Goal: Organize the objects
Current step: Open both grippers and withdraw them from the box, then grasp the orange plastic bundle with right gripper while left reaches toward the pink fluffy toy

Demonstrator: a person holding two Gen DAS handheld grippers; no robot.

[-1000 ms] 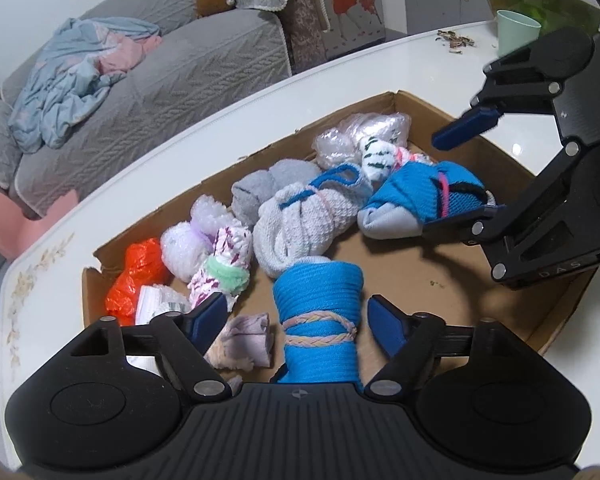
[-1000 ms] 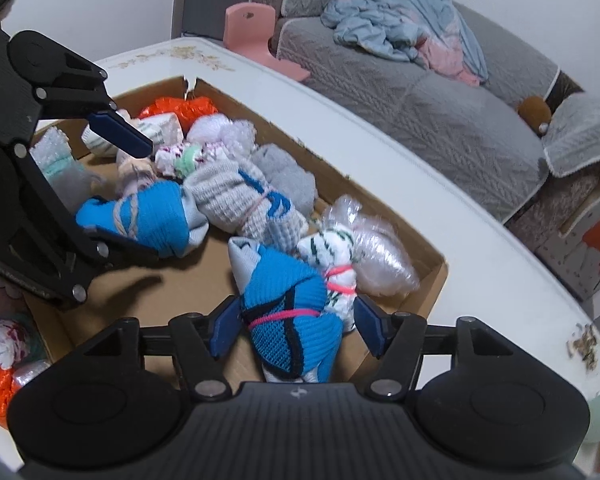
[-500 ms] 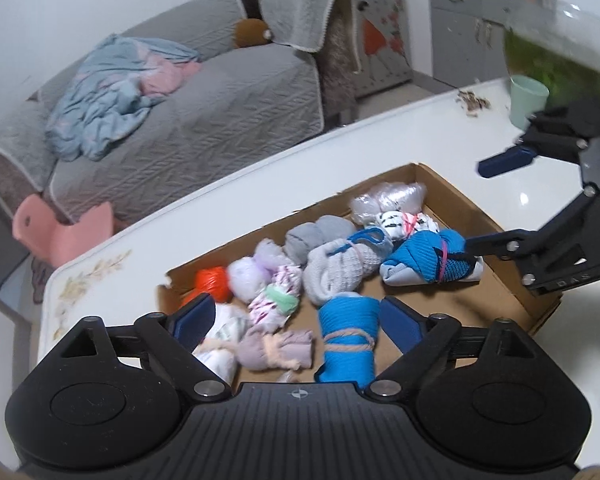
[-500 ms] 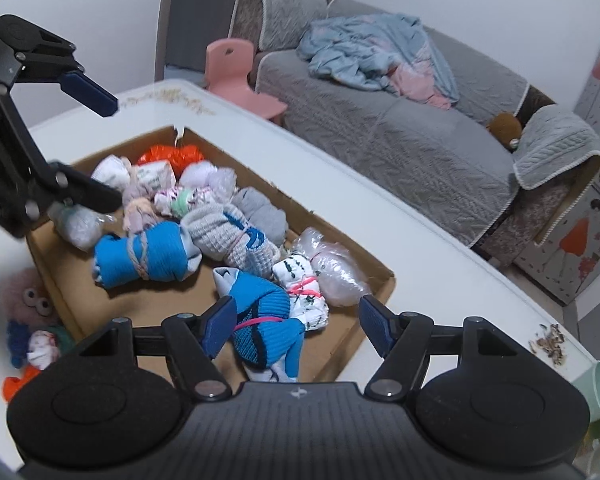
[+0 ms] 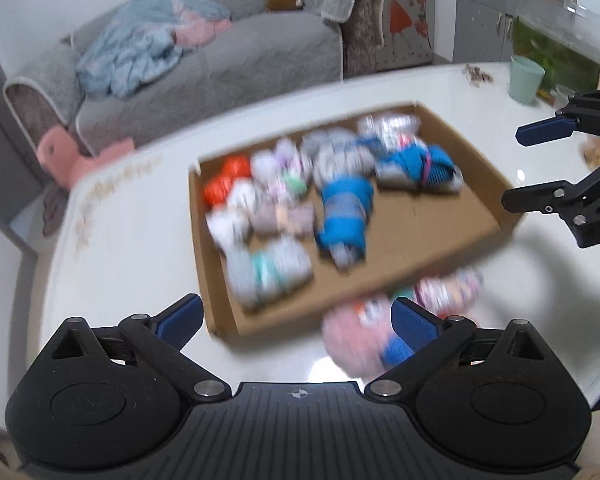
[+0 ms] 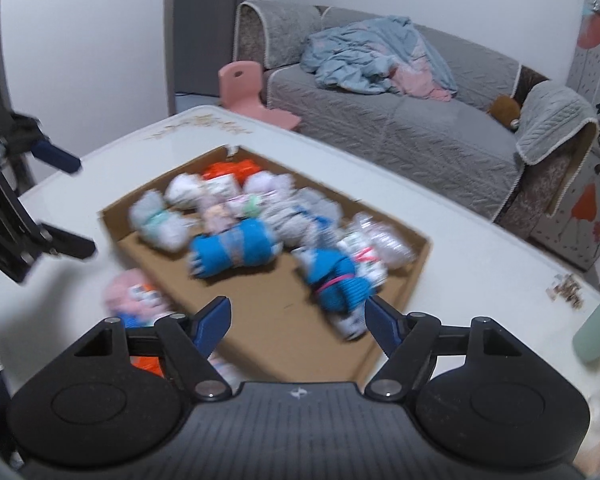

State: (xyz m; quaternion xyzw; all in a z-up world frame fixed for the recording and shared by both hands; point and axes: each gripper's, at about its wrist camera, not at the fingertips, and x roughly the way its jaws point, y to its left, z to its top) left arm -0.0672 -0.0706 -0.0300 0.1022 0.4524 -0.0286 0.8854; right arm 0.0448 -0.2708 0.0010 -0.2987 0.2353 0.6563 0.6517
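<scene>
A shallow cardboard box lies on the white table, blurred by motion. Inside lie several rolled sock bundles, among them a blue roll with a woven band and a blue bundle with a pink band. My left gripper hangs above the box's near-left corner, jaws opening wide, nothing between them. My right gripper is back over the box's near edge, jaws opening, also empty.
More bundles lie on the table outside the box, a pink one and an orange one. A pale green cup stands on the table. Behind it are a grey sofa and a pink stool.
Both grippers released the blue bundles into the box, pulled back and up, and spread their jaws. The box now looks smaller and farther away in both views.
</scene>
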